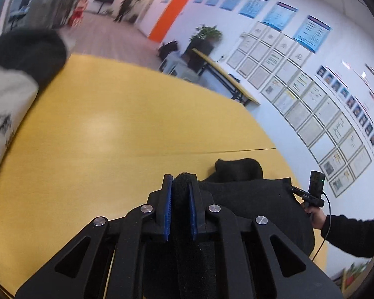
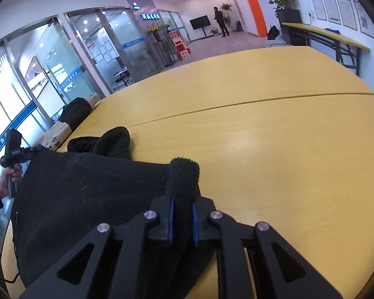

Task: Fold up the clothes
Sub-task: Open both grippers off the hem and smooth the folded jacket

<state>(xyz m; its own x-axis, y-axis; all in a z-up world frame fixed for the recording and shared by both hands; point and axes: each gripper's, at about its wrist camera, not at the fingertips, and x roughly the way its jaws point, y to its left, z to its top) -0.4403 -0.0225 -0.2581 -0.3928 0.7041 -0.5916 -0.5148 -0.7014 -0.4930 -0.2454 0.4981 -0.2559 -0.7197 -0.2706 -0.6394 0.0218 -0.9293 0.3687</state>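
Note:
A black fleece garment (image 1: pixel 251 199) lies on the yellow table (image 1: pixel 112 134), stretched between both grippers. My left gripper (image 1: pixel 181 182) is shut on a bunched edge of it, at the garment's left side. My right gripper (image 2: pixel 183 194) is shut on another bunched edge (image 2: pixel 184 172) at the garment's right side (image 2: pixel 87 199). A loose black sleeve or hood (image 2: pixel 112 140) lies crumpled on the table beyond the stretched part. The right gripper and hand show in the left wrist view (image 1: pixel 311 196); the left gripper shows in the right wrist view (image 2: pixel 12 152).
A white and black bag or garment (image 1: pixel 10 94) sits at the table's left edge, also in the right wrist view (image 2: pixel 69 119). A seam (image 2: pixel 236 104) runs across the table. A side table (image 2: pixel 324 35), plant and framed wall papers stand behind.

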